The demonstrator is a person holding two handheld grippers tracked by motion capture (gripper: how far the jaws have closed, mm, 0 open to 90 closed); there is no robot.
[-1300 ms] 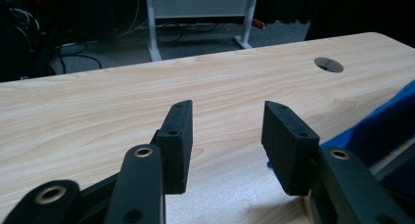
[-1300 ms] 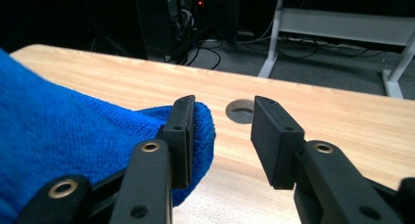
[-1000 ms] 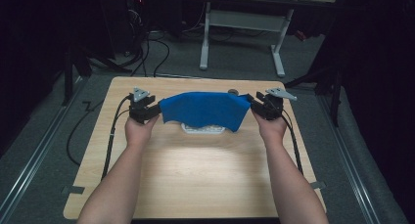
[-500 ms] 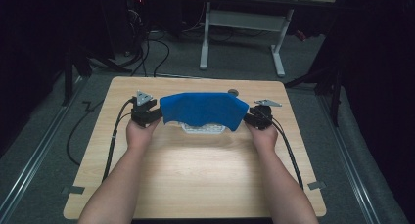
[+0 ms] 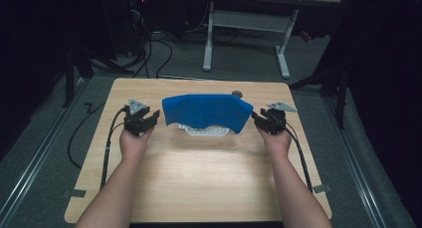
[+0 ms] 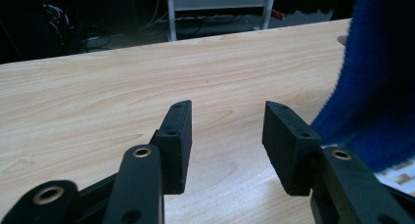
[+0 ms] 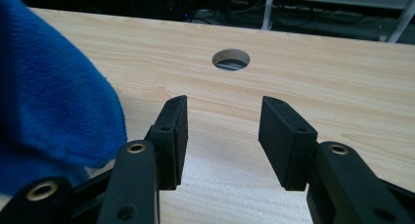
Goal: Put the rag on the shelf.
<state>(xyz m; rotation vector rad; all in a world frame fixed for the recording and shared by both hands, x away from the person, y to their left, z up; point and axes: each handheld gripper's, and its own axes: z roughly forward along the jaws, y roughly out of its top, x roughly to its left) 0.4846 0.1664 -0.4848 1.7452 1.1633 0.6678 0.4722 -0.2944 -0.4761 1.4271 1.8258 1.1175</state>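
A blue fleecy cloth [image 5: 206,110] lies draped over a white flat object [image 5: 206,131] at the middle back of the wooden table [image 5: 199,178]. My left gripper [image 5: 152,119] stands open just left of the cloth's left end, apart from it. In the left gripper view the gripper [image 6: 227,111] has bare wood between its jaws, with the cloth [image 6: 377,87] at the right. My right gripper [image 5: 256,118] is open beside the cloth's right end. In the right gripper view the gripper [image 7: 224,106] is empty too, and the cloth [image 7: 49,97] is at the left.
A round cable hole [image 7: 231,59] is cut in the table behind the cloth's right end. A white desk frame [image 5: 246,34] and cables stand on the dark floor beyond the far edge. Each gripper's cable trails back along the table's sides.
Both hands have dropped a little and drawn outward from the cloth's ends. A gap now shows on each side, and the cloth sits lower over the white object.
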